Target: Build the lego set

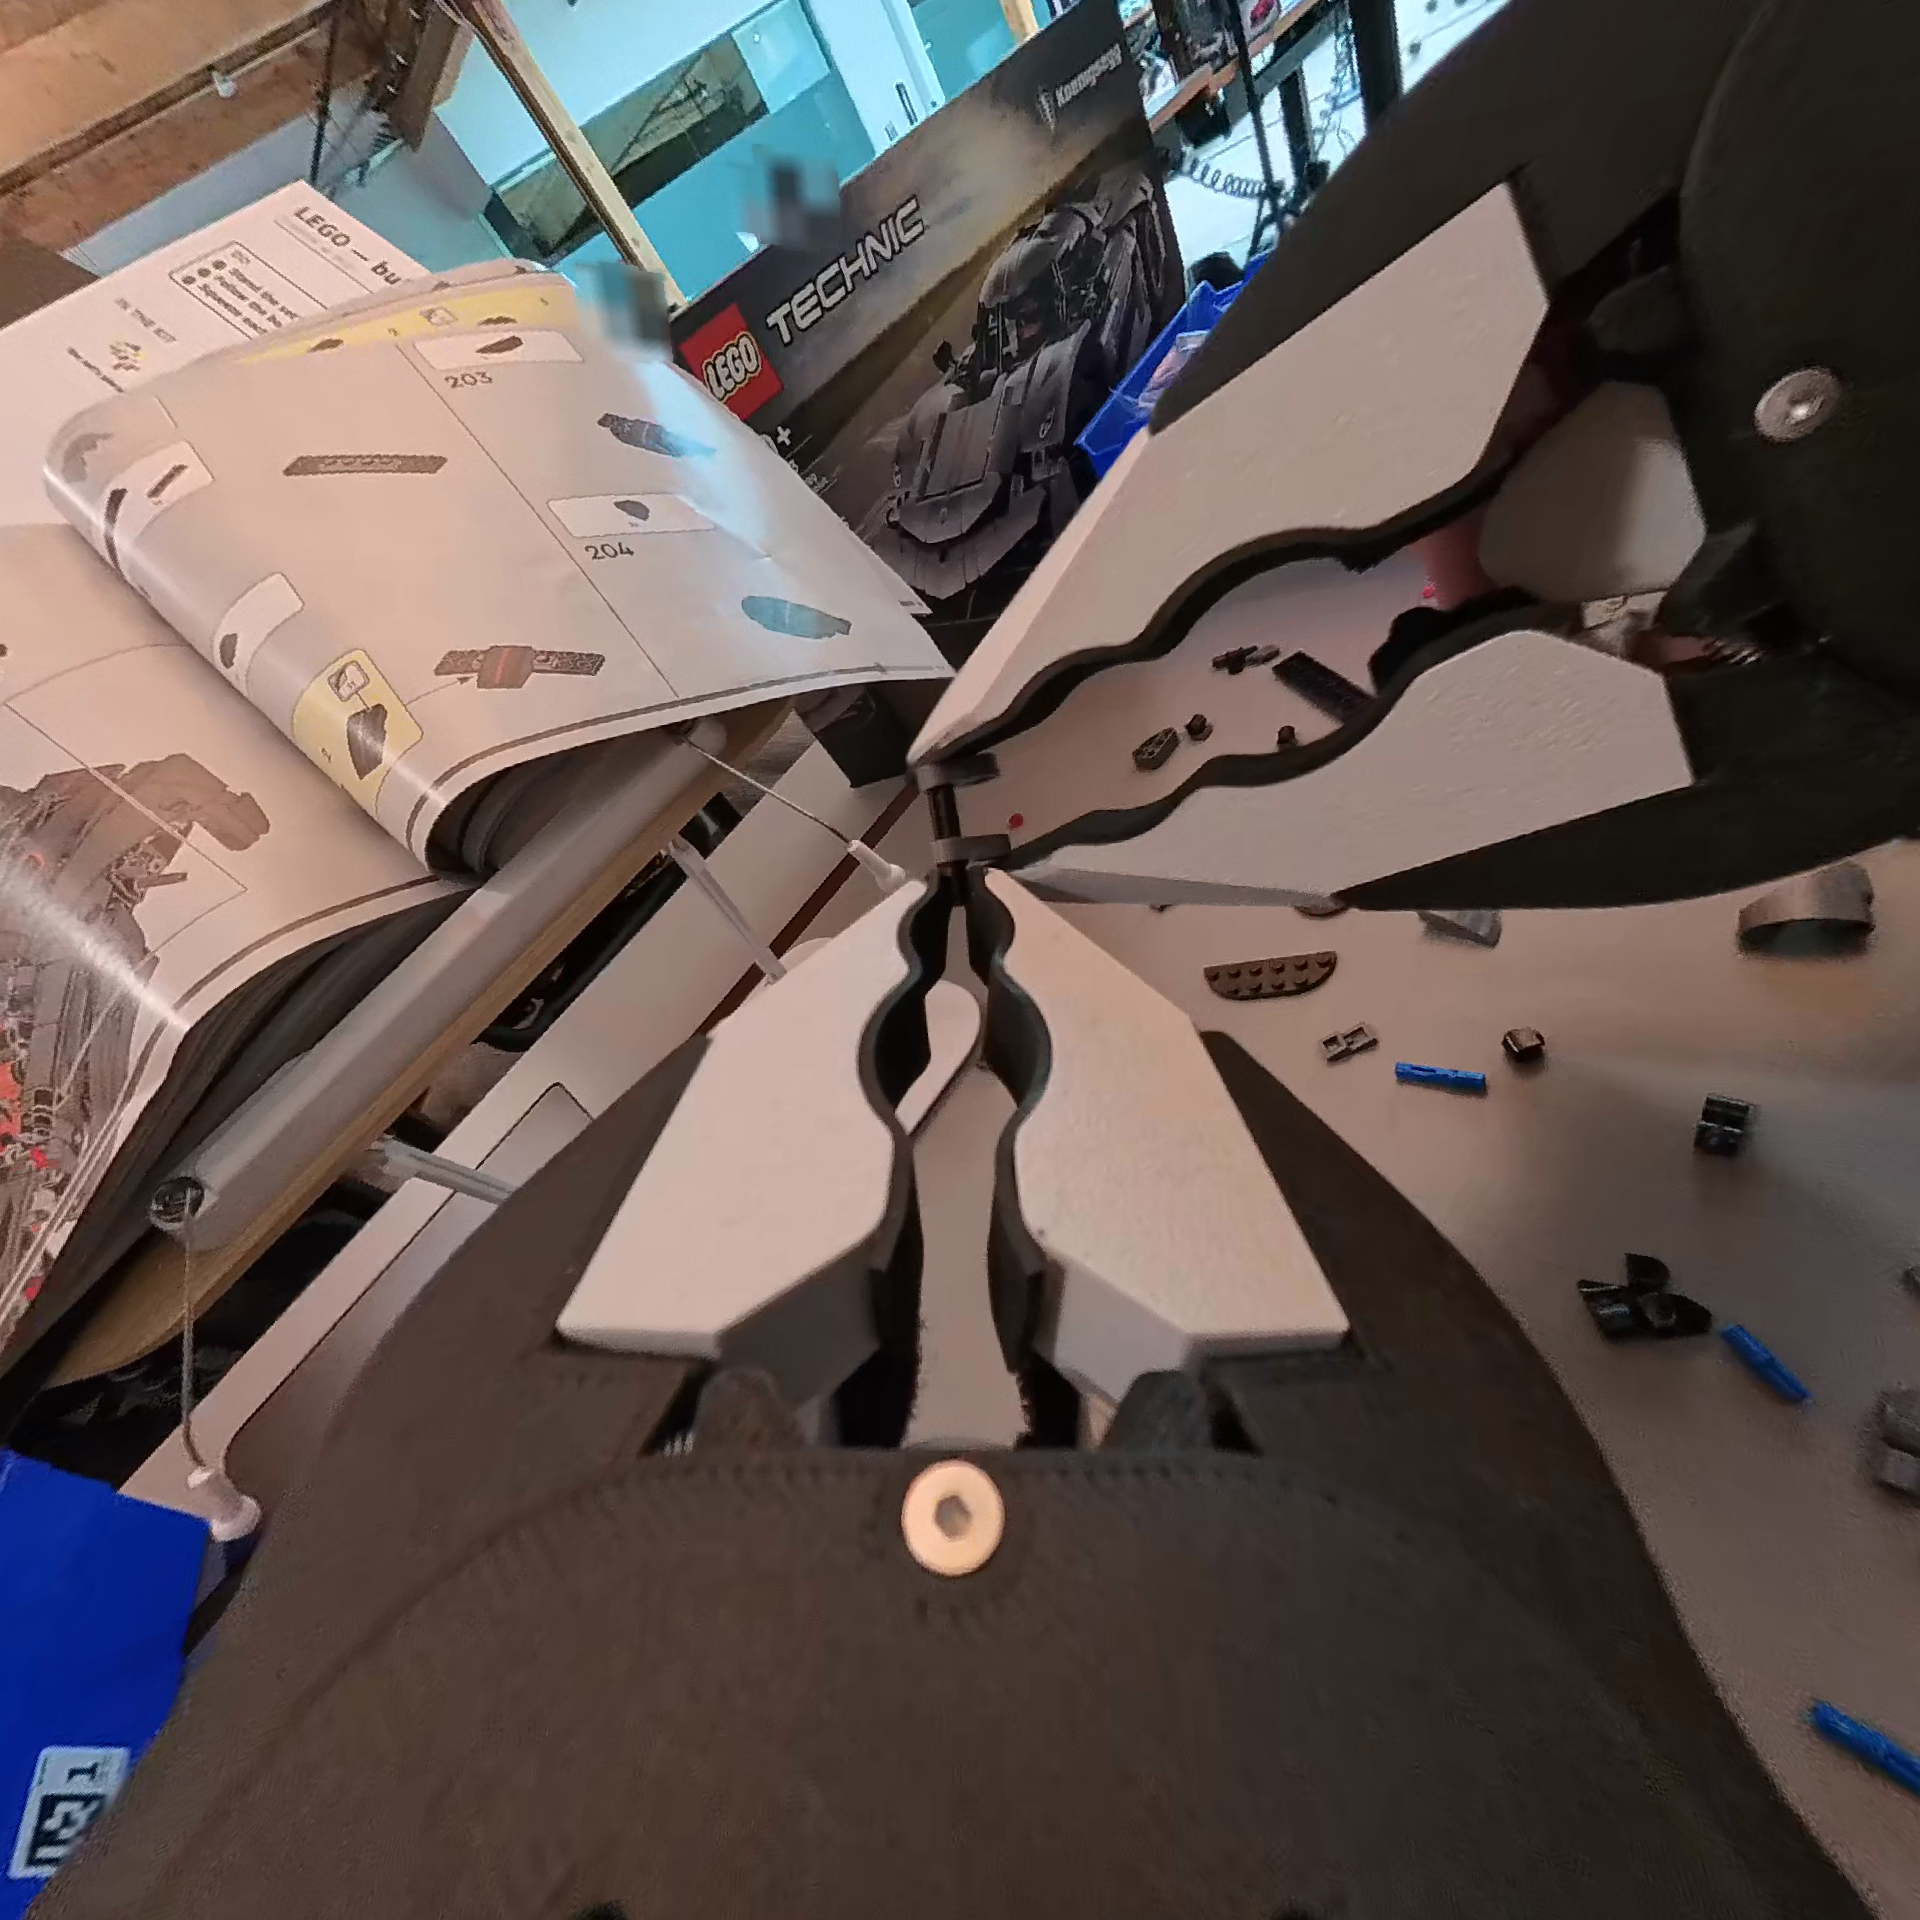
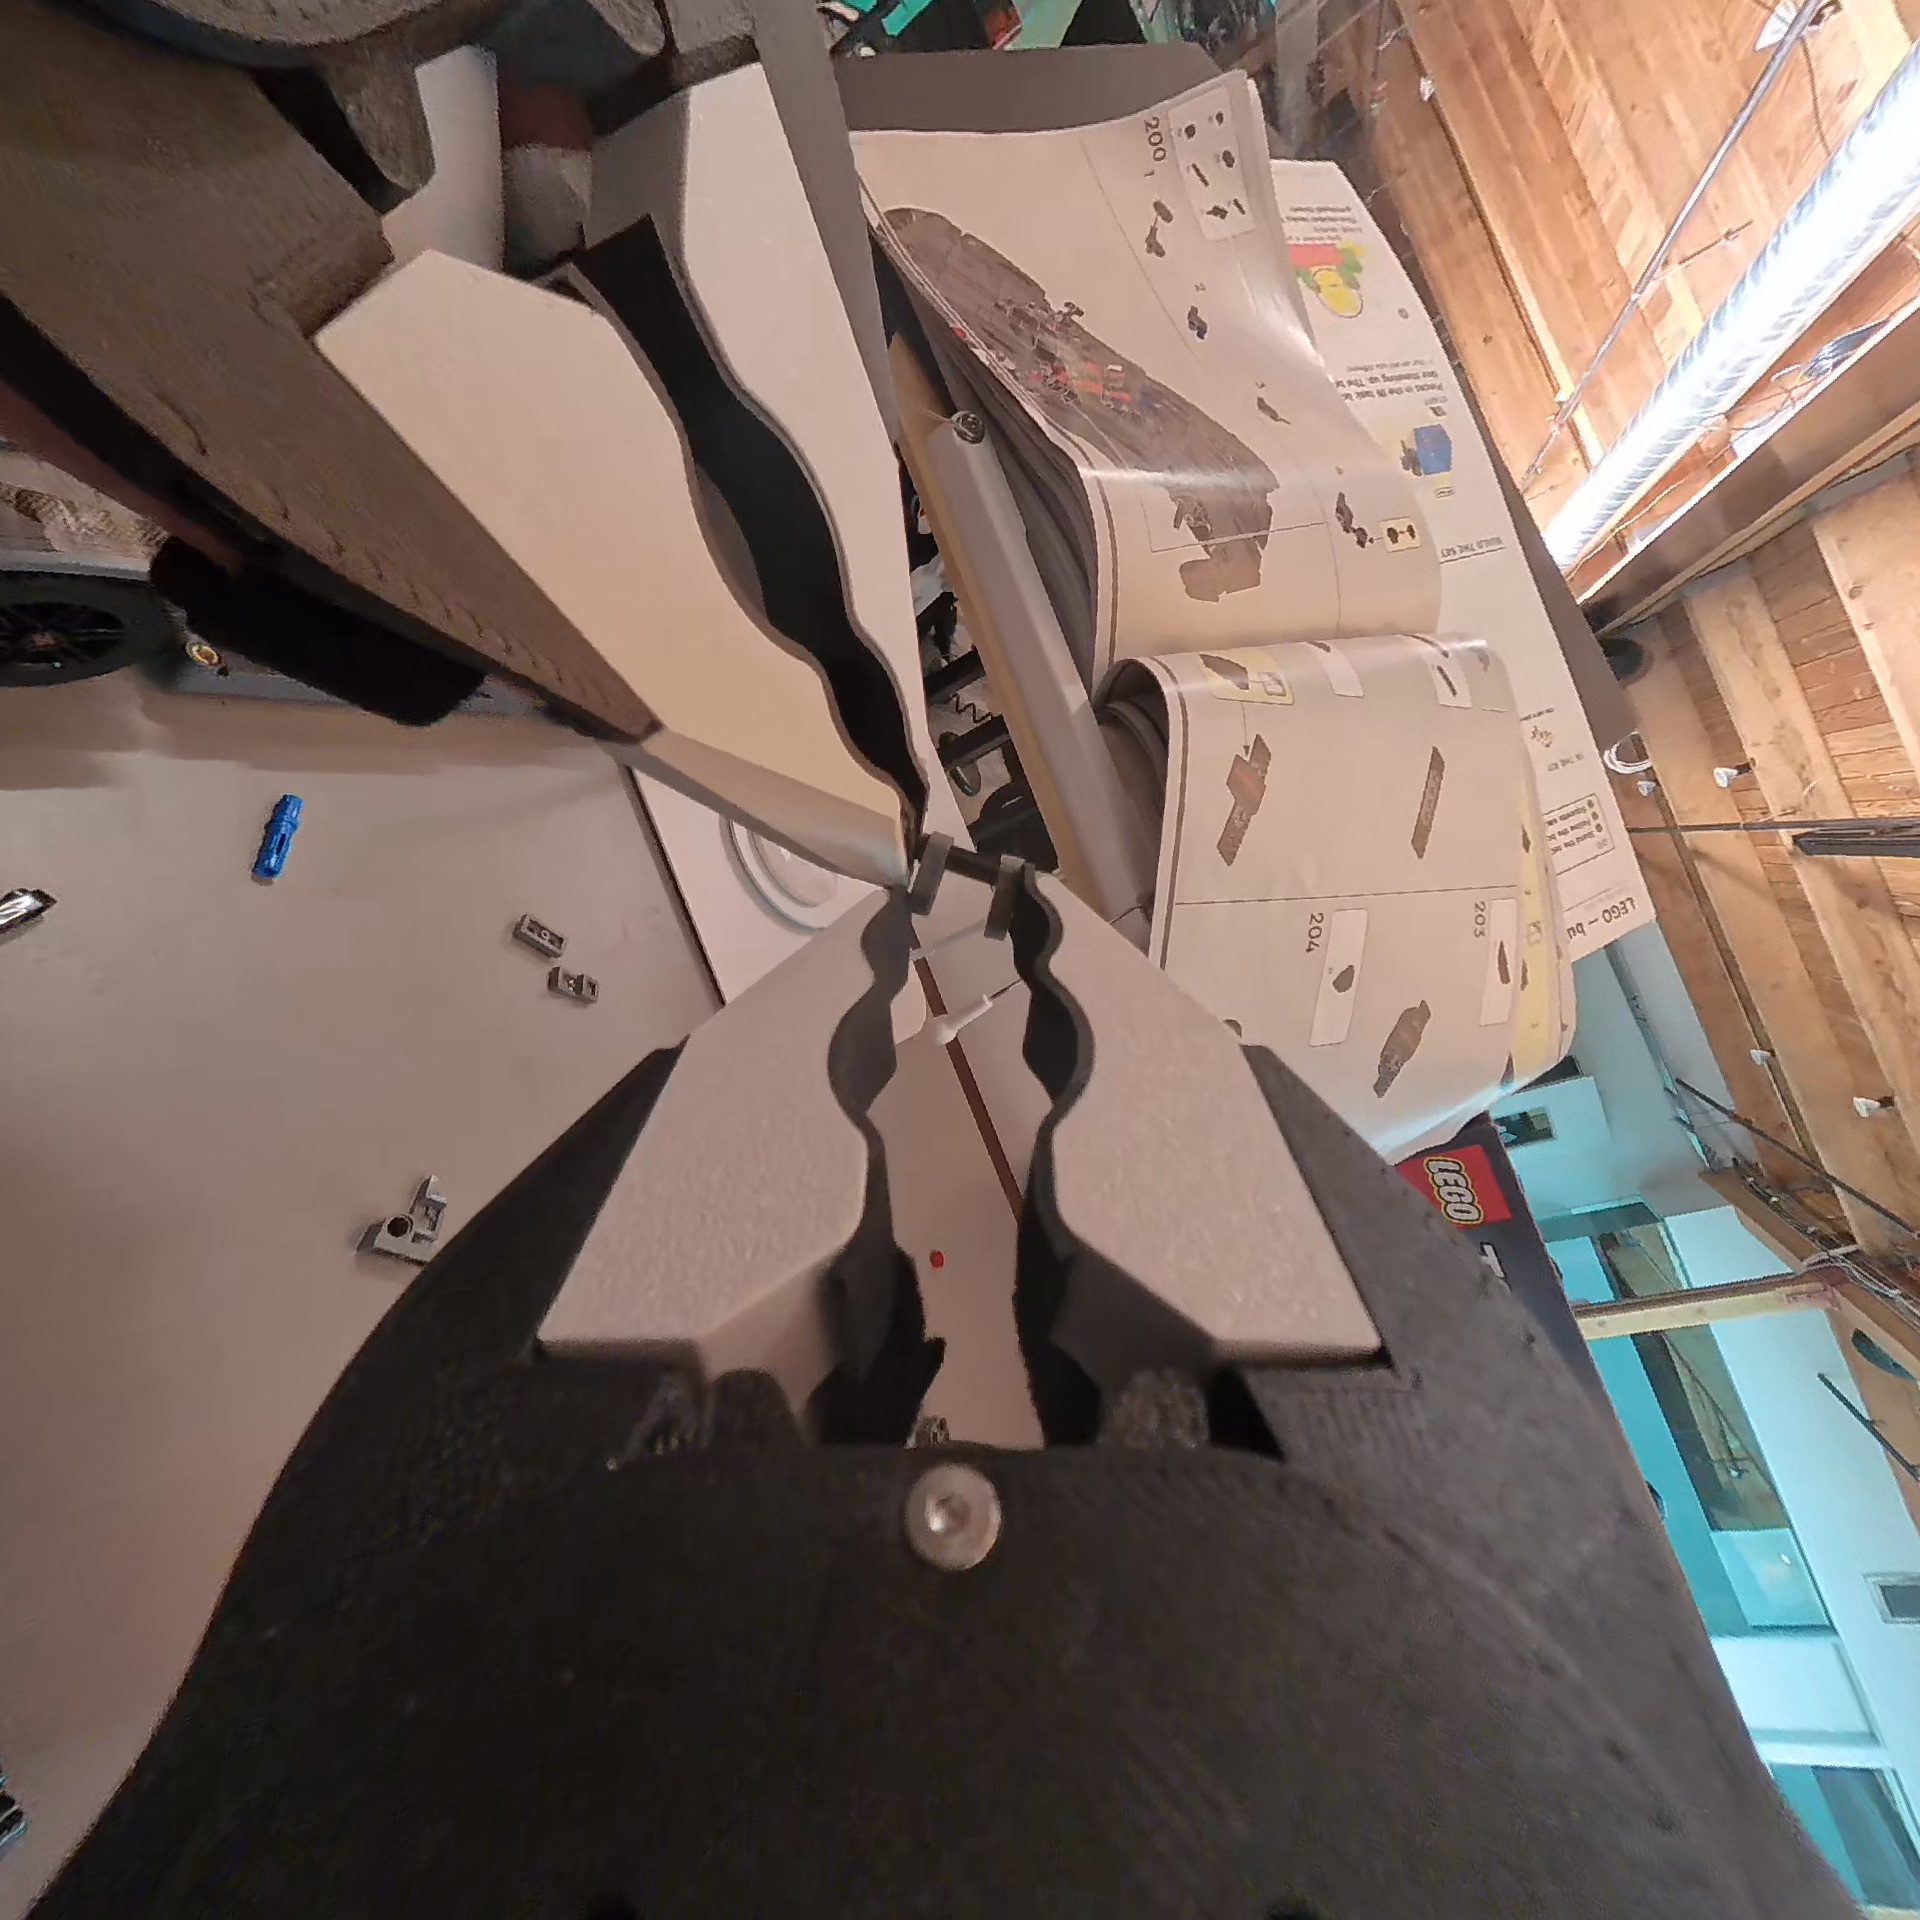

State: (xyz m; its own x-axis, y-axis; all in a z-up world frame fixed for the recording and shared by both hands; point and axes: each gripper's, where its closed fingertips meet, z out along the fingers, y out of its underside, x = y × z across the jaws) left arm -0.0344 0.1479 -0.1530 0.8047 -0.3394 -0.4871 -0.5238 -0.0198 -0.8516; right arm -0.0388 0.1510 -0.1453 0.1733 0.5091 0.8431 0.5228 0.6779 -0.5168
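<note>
White surface [image 1: 1403, 1091] strewn with small parts, manual [image 1: 416, 582] propped behind; above it the right tongs [image 2: 961, 878] clamp a small axle with two grey bushes [image 2: 964, 871], the left tongs [image 1: 951, 899] pinching its end. Squeezed askew, it could ping away; its end is hidden.

Both tongs look the same. The left tongs [image 1: 951, 904] have a black body with a rough printed surface and one round silver screw [image 1: 953, 1517] in the middle. The two fingers [image 1: 769, 1164] are pale grey plates, and each has a wavy inner edge with a black lining. The right tongs [image 2: 961, 899] have the same black body, silver screw [image 2: 953, 1536] and grey fingers [image 2: 717, 1174].
</note>
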